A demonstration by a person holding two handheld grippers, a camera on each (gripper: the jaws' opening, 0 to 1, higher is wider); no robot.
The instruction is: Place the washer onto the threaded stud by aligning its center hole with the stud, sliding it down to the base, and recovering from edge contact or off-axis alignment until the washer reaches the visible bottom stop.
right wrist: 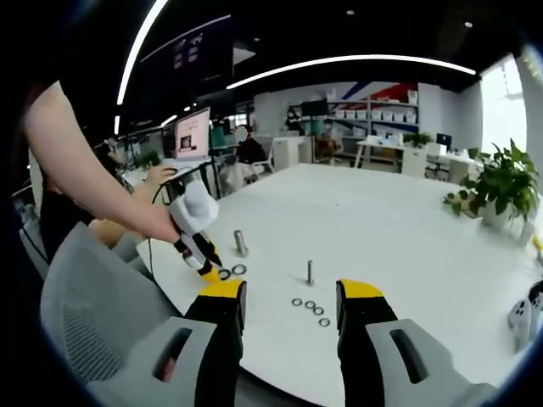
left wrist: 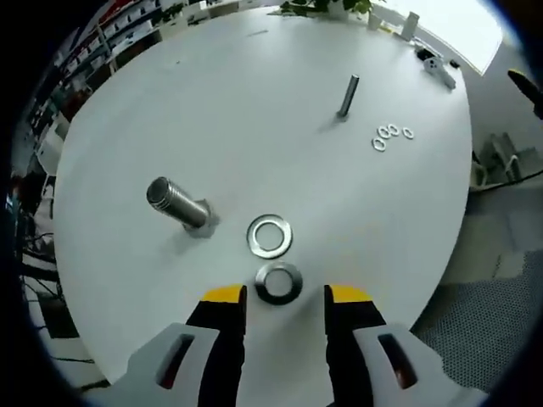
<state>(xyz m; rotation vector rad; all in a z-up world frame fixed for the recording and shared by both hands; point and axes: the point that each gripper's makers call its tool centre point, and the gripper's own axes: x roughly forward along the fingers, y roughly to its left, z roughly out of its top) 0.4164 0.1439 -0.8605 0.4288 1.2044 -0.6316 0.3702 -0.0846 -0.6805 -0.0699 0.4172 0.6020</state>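
The left gripper (left wrist: 285,298) hangs wide open and empty, jaws bracketing the nearest washer (left wrist: 279,283) for a pickup. The thick stud (left wrist: 179,203) stands at ten o'clock. The right gripper (right wrist: 291,297) waits open, holding nothing.

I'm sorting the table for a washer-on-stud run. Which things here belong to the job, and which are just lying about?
Job: left gripper; near washer; second washer; thick threaded stud.

Lying about: thin stud; four small washers; potted plant; white table bears all.
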